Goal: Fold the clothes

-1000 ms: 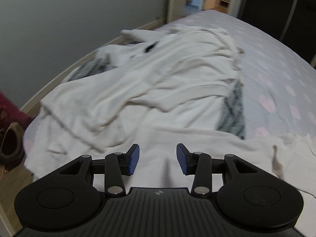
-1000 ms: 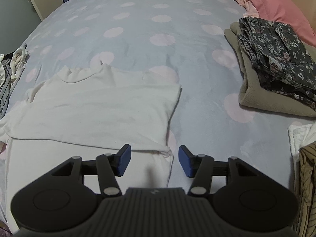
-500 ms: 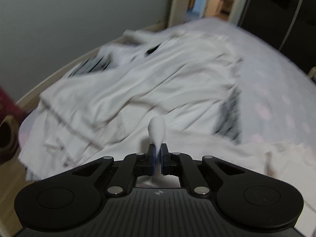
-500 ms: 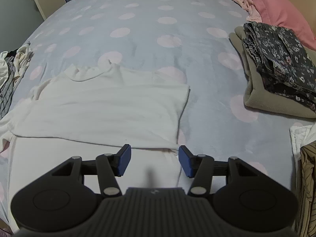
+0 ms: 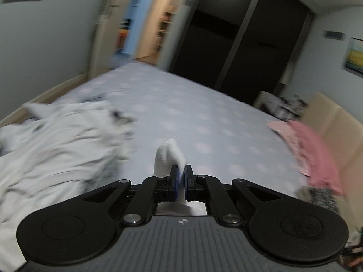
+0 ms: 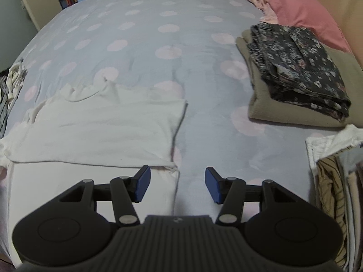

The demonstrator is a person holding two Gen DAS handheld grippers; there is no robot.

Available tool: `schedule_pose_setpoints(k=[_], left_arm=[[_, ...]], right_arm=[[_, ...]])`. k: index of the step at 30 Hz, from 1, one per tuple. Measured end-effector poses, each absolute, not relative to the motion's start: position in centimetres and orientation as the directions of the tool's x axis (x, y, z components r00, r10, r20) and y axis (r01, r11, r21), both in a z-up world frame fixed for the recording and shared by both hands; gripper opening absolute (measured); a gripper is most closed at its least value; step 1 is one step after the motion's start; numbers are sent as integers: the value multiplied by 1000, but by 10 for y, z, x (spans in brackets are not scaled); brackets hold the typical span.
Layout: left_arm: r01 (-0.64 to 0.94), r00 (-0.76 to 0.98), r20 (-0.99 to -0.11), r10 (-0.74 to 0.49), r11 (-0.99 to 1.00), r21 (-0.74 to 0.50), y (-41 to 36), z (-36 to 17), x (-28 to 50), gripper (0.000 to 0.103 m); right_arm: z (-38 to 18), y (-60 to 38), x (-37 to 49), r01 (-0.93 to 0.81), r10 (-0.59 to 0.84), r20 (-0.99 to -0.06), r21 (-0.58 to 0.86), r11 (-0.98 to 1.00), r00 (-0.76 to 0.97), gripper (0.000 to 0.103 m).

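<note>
Left tongs clench a fold of the white cotton top, lifted mid-fold; right tongs hang released over its edge, likely needed to pin it.

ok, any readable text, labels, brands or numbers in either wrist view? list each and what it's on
No readable text in either view.
Small white emblem on the ribbed grey body of the left tongs: a symbol, not letters.
Same emblem on the right tongs.
Framed picture on the far wall: blurred; no words readable.
</note>
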State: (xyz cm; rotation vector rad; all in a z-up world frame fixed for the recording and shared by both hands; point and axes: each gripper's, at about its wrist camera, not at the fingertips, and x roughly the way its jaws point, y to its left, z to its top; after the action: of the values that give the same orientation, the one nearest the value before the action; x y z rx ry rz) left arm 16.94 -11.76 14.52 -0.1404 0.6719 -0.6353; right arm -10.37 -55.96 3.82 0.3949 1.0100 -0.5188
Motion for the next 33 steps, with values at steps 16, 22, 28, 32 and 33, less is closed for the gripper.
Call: schedule_pose_setpoints(k=[16,22,28,32,33], left_arm=[[734,311,-662,-682,614,-288,-351,78,121,3],[776,232,-758,-610,586,-235,-399,27,110,4],[792,214,-773,-597,569,-220,-396,22,104,23],[789,246,-769,-590,582,-194,-381,28,108,31],[789,263,-769,-583,589,-177,-375,29,109,33]], right_arm=[[38,-578,-113,567,-192,-876,108,816,443,56],[35,-576,-102,547,-179,-878,108,830,444,56],[30,-578,-96,549,-179,-879,107,829,442,56],[26,-579,-92,550,-182,-877,107,829,445,56],[26,-579,-91,550,-183,-877,107,828,445,56]])
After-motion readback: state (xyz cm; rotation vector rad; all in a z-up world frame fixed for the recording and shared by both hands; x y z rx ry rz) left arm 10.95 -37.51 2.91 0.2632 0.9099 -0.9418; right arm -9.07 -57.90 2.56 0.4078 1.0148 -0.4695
